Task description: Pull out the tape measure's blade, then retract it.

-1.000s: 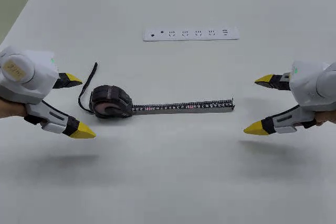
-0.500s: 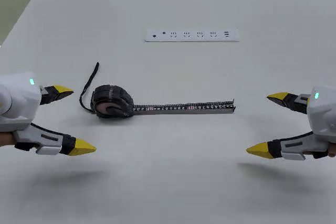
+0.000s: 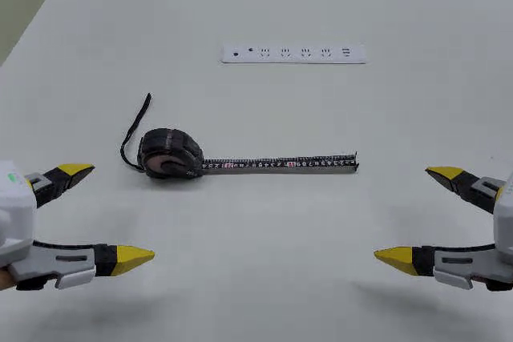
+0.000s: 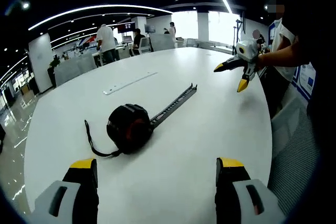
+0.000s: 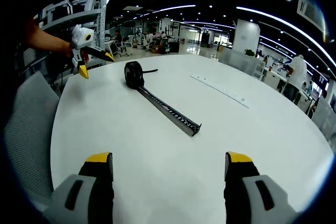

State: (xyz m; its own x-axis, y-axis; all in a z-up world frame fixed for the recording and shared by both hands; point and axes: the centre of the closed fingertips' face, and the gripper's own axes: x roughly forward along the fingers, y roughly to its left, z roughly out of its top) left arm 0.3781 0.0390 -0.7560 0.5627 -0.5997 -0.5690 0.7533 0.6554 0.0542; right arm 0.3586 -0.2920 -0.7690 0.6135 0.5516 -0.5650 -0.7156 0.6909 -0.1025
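Black round-cased tape measure (image 3: 170,154) rests on the white tabletop (image 3: 256,294), ahead of the jaws of our left gripper (image 3: 120,212) and well clear of their yellow tips. In the left gripper view it sits in the gap between the two jaws, nearer the left-hand one. Its dark, numbered metal blade (image 3: 280,163) is drawn out along the table and runs from the case toward our right gripper (image 3: 401,213), with the hooked end stopping well short of that gripper's jaws. In the right gripper view that end lies ahead between the two jaws, with the case beyond it. A thin black wrist strap (image 3: 132,127) curls from the case on the side away from the blade, beyond the far jaw of the left gripper. We hold both grippers above the table, tips facing each other across the tape. Each has its jaws spread wide with nothing between them, and neither touches the case or the blade. Beyond the tape, farther from all four jaws, a long white power strip (image 3: 292,53) lies on the table, roughly parallel to the blade.
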